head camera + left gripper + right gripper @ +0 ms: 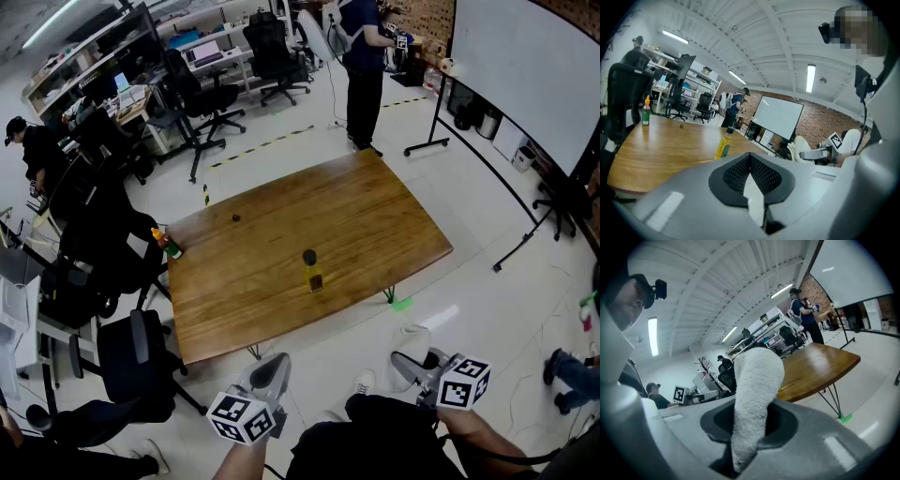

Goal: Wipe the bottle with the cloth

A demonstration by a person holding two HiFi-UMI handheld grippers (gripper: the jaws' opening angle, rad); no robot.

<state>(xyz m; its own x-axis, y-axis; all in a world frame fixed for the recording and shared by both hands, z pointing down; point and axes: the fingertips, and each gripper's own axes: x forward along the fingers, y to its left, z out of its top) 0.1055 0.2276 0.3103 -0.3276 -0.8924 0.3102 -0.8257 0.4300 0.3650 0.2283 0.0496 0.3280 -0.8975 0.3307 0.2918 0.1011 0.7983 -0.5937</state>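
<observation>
A yellow bottle (313, 273) with a black cap stands upright near the middle of the wooden table (375, 225); it also shows in the left gripper view as the bottle (723, 144). Both grippers hang off the table's near edge, well short of the bottle. My left gripper (276, 367) is shut with nothing in it, its jaws (751, 163) meeting tip to tip. My right gripper (410, 362) is shut on a white cloth (412, 339). In the right gripper view the cloth (757, 390) stands up out of the closed jaws and hides the bottle.
A small sauce bottle (170, 246) stands at the table's left edge, and a tiny dark item (235, 217) lies near the far side. Office chairs (141, 361) crowd the left. A person (364, 66) stands beyond the table; a whiteboard (525, 66) is at right.
</observation>
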